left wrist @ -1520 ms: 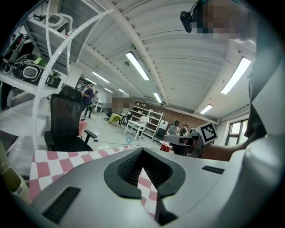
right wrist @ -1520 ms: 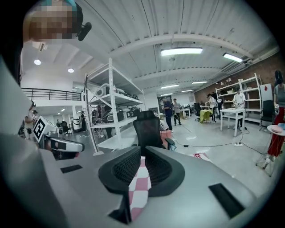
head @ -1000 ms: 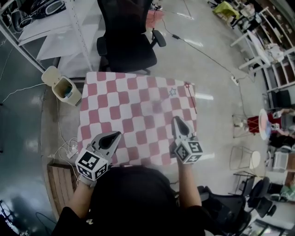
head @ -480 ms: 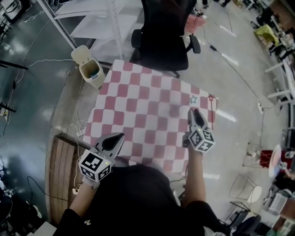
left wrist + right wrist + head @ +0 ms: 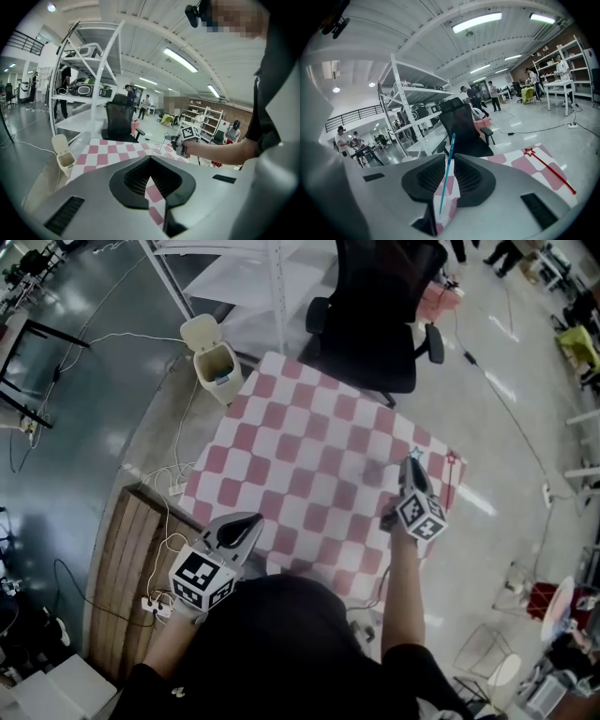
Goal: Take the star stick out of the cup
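My right gripper (image 5: 410,468) is over the far right part of the checkered table (image 5: 281,442). Its jaws are shut on a thin blue star stick (image 5: 447,174), which runs up between them and past their tips. The stick's blue star (image 5: 415,454) shows just beyond the tips. A faint see-through cup (image 5: 373,472) stands on the cloth just left of this gripper. A red star stick (image 5: 548,171) lies flat along the table's right edge (image 5: 452,474). My left gripper (image 5: 249,521) hangs at the table's near left edge, shut and holding nothing (image 5: 150,165).
A black office chair (image 5: 380,310) stands at the table's far side. A small white bin (image 5: 214,360) sits on the floor at the far left corner. A wooden pallet (image 5: 141,559) and cables lie to the left. White shelving (image 5: 410,117) rises behind the chair.
My right gripper has moved out toward the table's far right, and the blue star now sits at its tips. The left gripper has stayed by the near edge. The head view has swung.
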Demonstrator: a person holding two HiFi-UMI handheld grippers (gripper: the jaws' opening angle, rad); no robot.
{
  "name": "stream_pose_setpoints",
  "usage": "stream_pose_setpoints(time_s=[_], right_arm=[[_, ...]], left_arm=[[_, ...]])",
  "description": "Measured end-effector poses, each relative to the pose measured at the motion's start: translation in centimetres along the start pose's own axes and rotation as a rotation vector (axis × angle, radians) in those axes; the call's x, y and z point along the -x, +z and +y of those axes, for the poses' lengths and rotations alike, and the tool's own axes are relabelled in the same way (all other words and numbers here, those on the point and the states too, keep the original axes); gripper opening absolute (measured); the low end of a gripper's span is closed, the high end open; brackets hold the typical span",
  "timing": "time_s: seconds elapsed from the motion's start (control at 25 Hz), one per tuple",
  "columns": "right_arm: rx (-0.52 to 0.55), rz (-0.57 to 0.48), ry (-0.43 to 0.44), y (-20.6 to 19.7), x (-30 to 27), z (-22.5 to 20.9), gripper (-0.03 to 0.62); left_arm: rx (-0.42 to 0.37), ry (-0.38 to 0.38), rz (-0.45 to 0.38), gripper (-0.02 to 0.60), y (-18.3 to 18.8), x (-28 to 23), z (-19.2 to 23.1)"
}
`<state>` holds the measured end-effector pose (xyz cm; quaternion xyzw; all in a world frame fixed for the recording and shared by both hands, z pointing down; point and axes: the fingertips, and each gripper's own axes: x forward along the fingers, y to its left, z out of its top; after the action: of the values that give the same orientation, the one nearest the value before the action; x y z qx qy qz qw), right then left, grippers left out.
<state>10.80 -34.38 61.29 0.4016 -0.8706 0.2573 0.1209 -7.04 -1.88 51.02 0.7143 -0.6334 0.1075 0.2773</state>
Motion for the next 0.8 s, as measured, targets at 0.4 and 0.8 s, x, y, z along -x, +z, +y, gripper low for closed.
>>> stream_pose_setpoints(time_s=[0.4,0.8], right_arm=[[0.014,-0.017,-0.002,0.1,-0.2,0.3,0.035],[0.085,-0.111,0.013,4.4,3.7,4.0,0.029]], left_arm=[[0.001,0.020,0.003,0.038,-0.6,1.0,0.4],[-0.024,-0.041,-0.039,0.040,0.8,0.9,0.7]])
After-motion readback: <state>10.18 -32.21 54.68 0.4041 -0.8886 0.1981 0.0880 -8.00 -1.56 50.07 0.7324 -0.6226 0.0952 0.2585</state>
